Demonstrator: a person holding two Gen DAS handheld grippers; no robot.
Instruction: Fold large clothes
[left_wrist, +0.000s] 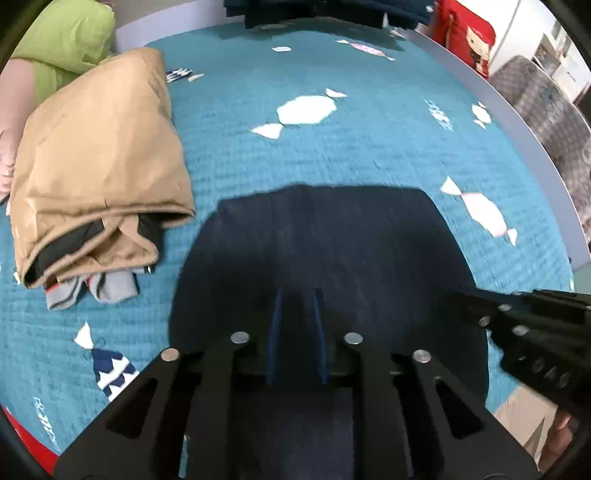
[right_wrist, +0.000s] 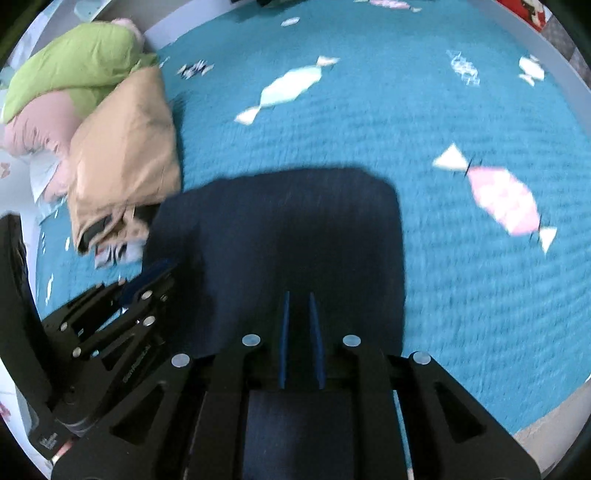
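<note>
Left gripper (left_wrist: 297, 295) and right gripper (right_wrist: 298, 299): the 2 fingers of each stand nearly together, apparently pinching the near edge of the navy garment (left_wrist: 325, 240) on the teal bedspread (left_wrist: 332, 147). Fabric looks soft, limp and light; grip hems or corners.

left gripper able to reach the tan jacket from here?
Probably yes. The tan jacket lies folded on the teal bedspread to the left of the left gripper, with bare bedspread between, but its fingers look closed on the navy garment.
</note>
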